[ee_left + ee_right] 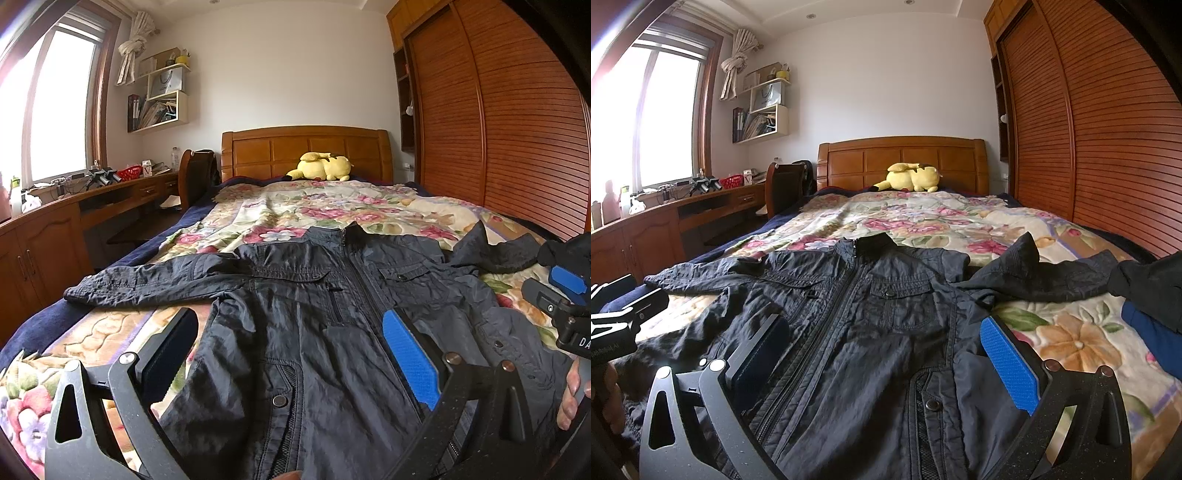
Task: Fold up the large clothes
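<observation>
Black jacket (314,325) flat on floral quilt (332,206)

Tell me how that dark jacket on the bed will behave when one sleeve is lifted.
The jacket will likely hang limp: its thin, crinkled cloth already rumples and folds where the right sleeve lies bunched. It looks light for its size, so the body may drag across the floral quilt. The fabric has a slight sheen, so it might slip from a shallow pinch.

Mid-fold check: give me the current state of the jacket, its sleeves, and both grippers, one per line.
jacket: flat on the bedspread, front up, zipped, unfolded
left sleeve: stretched out straight
right sleeve: bent, bunched
left gripper: open, empty, over hem
right gripper: open, empty
</observation>
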Demonstrator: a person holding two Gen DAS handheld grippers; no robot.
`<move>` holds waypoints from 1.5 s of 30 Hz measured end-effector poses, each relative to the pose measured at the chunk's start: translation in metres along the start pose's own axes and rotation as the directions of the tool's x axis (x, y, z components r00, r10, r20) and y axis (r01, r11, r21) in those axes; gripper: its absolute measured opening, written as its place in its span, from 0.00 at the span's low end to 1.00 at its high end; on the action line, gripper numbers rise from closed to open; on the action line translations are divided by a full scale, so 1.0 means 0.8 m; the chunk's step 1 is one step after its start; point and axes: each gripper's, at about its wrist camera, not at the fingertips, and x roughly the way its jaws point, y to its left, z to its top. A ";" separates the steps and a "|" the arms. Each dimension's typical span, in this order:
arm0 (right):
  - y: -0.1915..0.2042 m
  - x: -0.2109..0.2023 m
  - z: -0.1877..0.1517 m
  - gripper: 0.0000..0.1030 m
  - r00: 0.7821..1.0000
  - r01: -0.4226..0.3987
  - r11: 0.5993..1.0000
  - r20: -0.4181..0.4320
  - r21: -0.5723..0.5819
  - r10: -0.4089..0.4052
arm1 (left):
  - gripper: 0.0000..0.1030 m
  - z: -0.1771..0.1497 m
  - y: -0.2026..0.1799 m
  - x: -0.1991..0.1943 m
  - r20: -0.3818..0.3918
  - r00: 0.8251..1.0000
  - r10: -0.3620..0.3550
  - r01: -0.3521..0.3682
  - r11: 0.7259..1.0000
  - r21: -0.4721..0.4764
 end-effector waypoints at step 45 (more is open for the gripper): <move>-0.001 0.000 -0.001 1.00 1.000 0.002 1.000 0.003 0.002 -0.002 | 0.98 0.023 0.011 -0.007 0.019 1.000 0.005 -0.005 1.000 -0.004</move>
